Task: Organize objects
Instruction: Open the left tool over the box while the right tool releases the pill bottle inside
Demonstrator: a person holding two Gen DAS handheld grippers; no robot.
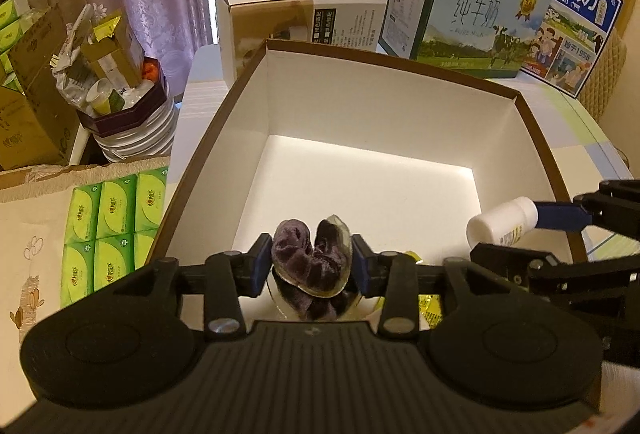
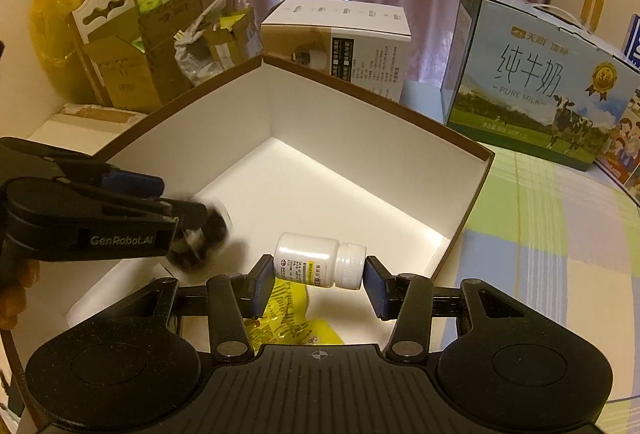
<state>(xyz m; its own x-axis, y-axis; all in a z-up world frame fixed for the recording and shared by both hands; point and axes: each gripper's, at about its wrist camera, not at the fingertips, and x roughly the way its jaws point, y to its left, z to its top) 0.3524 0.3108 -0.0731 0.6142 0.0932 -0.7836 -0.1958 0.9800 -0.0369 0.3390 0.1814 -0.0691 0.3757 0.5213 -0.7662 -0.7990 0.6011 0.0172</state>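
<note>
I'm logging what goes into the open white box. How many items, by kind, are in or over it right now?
Fuzzy purple item in clear wrap, between the left gripper fingers: 1
White pill bottle, held by the right gripper: 1
Yellow packets on the floor of the white box: at least 1, partly hidden
Total: at least 3

Dark purple fuzzy cloth in clear wrap [image 1: 312, 266]: between left claw's pads. White plastic pill bottle [image 2: 320, 261]: sideways, gripped end-to-end in right claw.
</note>
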